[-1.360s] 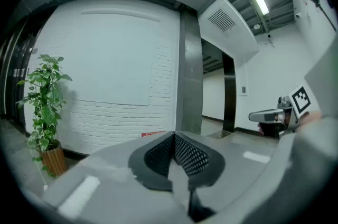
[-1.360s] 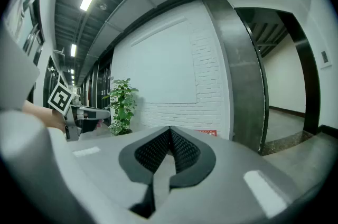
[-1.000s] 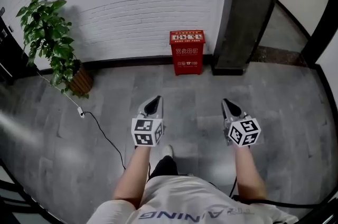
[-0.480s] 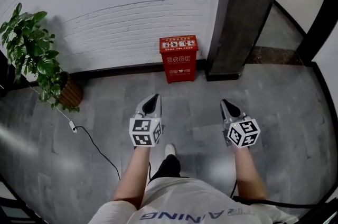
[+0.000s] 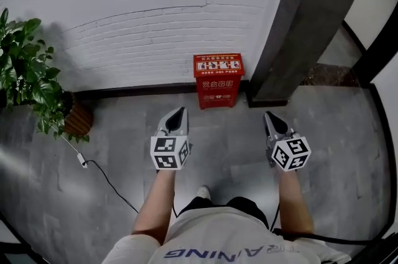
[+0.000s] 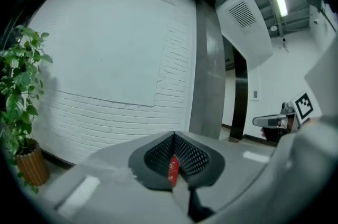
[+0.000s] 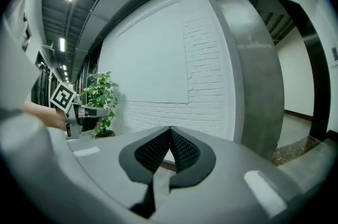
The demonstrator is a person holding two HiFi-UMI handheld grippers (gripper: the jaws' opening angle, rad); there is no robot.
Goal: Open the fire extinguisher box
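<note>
The red fire extinguisher box [image 5: 218, 80] stands closed on the floor against the white brick wall, just left of a dark pillar. My left gripper [image 5: 180, 113] is held over the floor in front of the box and slightly left, with its jaws shut and empty. My right gripper [image 5: 268, 115] hangs level with it to the right, also shut and empty. In the left gripper view a sliver of the red box [image 6: 172, 169] shows through the gap under the closed tips [image 6: 174, 134]. The right gripper view looks past its closed tips [image 7: 170, 128] at the wall.
A potted plant [image 5: 28, 79] stands at the left by the wall, with a cable [image 5: 106, 179] running across the grey floor from it. The dark pillar [image 5: 305, 20] rises right of the box, and a doorway opens beyond it.
I have stepped closer to the wall; the red box now sits nearer, between and just ahead of the grippers. Both grippers stay shut in the same pose.
</note>
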